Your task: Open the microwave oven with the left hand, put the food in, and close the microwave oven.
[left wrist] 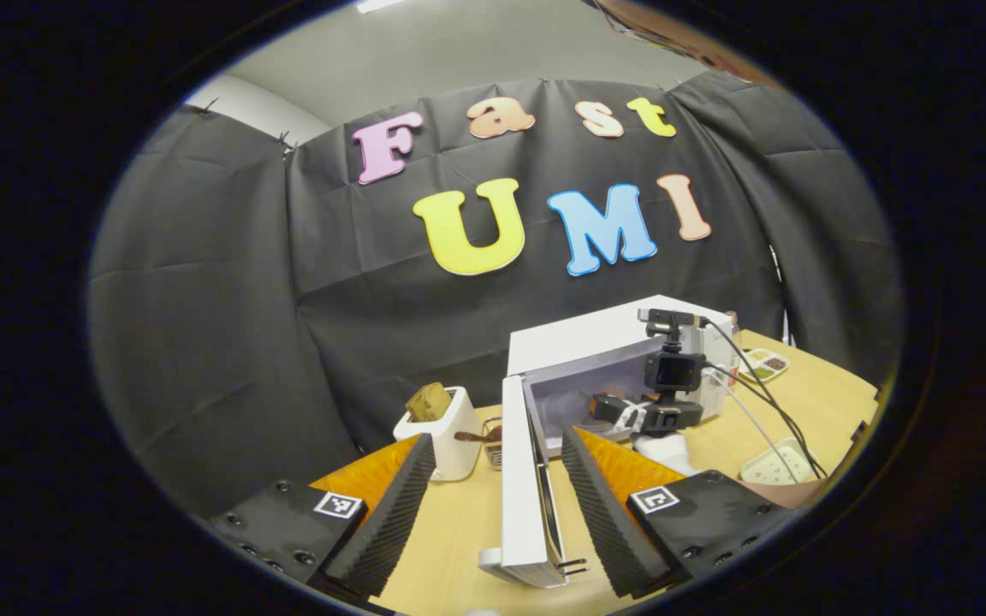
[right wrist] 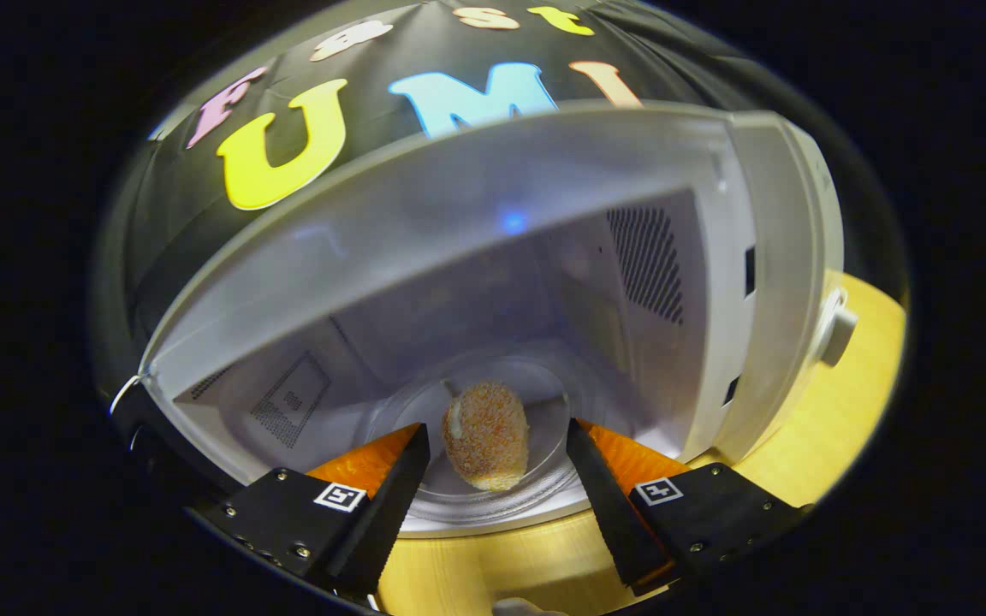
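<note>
In the left gripper view, your left gripper (left wrist: 493, 505) is spread wide and grips nothing; left of it, just past its left finger, stands a toaster (left wrist: 442, 432) with bread in the slot; between the fingers the microwave (left wrist: 596, 359) door (left wrist: 523, 488) stands open, edge-on; beyond the right finger, your right gripper (left wrist: 630, 415) reaches into the cavity. In the right gripper view, your right gripper (right wrist: 493, 492) is wide too; the food (right wrist: 486, 435) lies between its fingers, touching neither, on the glass plate (right wrist: 544, 402) inside the microwave (right wrist: 767, 282).
</note>
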Available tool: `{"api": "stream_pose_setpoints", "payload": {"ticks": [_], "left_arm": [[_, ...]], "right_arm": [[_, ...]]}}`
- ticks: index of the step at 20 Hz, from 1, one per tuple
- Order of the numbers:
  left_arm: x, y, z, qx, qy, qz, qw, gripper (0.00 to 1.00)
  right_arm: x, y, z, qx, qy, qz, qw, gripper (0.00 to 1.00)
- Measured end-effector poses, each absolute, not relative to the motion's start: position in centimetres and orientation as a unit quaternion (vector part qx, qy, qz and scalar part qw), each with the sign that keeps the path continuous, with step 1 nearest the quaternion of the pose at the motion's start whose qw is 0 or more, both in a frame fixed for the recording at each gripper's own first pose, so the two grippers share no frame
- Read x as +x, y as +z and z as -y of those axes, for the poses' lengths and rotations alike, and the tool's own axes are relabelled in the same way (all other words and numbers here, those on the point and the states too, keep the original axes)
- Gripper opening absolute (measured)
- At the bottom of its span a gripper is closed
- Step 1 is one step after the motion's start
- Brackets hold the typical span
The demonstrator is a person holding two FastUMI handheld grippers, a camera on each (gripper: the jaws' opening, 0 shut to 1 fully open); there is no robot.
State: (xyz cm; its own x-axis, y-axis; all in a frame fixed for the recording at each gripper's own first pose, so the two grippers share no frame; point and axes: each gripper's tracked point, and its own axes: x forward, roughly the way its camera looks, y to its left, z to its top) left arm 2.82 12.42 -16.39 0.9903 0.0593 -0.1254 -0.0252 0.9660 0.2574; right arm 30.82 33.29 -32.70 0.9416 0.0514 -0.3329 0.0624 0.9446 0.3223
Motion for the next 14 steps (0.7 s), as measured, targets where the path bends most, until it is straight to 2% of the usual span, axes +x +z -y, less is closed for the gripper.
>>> {"api": "stream_pose_setpoints", "payload": {"ticks": [1, 5, 6, 7, 8, 10, 11, 12, 13, 14], "left_arm": [[2.7, -16.2, -12.6, 0.124, 0.022, -0.064, 0.99, 0.98], [2.5, -14.9, -14.3, 0.101, 0.038, -0.044, 0.993, 0.95], [2.5, -14.7, -14.7, 0.099, 0.039, -0.042, 0.993, 1.0], [2.4, -14.5, -15.3, 0.1, 0.042, -0.036, 0.993, 0.98], [2.4, -14.3, -16.1, 0.103, 0.05, -0.029, 0.993, 0.96], [2.3, -14.3, -17.9, 0.105, 0.066, -0.022, 0.992, 1.0], [2.5, -14.6, -18.7, 0.101, 0.073, -0.026, 0.992, 0.98], [2.5, -15.2, -19.5, 0.097, 0.081, -0.029, 0.992, 0.97], [2.3, -15.7, -20.3, 0.093, 0.087, -0.028, 0.991, 0.96], [2.1, -16.2, -20.8, 0.094, 0.092, -0.034, 0.991, 0.95]], "right_arm": [[29.7, -31.1, -33.1, 0.154, 0.011, -0.16, 0.975, 0.98], [23.6, -22.7, -30.0, 0.064, 0.054, -0.099, 0.992, 0.98], [21.7, -21.3, -29.7, 0.053, 0.071, -0.098, 0.991, 0.93], [19.9, -20.2, -29.3, 0.049, 0.085, -0.097, 0.99, 0.98], [18.3, -19.1, -28.6, 0.047, 0.096, -0.098, 0.989, 0.98], [15.7, -17.5, -26.9, 0.019, 0.111, -0.097, 0.989, 0.98], [14.5, -16.7, -25.7, 0.004, 0.114, -0.097, 0.989, 0.98], [13.6, -16.2, -24.9, -0.002, 0.118, -0.098, 0.988, 0.93], [12.7, -15.6, -23.9, -0.005, 0.121, -0.101, 0.988, 0.93], [11.8, -15.0, -22.7, -0.009, 0.118, -0.103, 0.988, 0.98]]}}
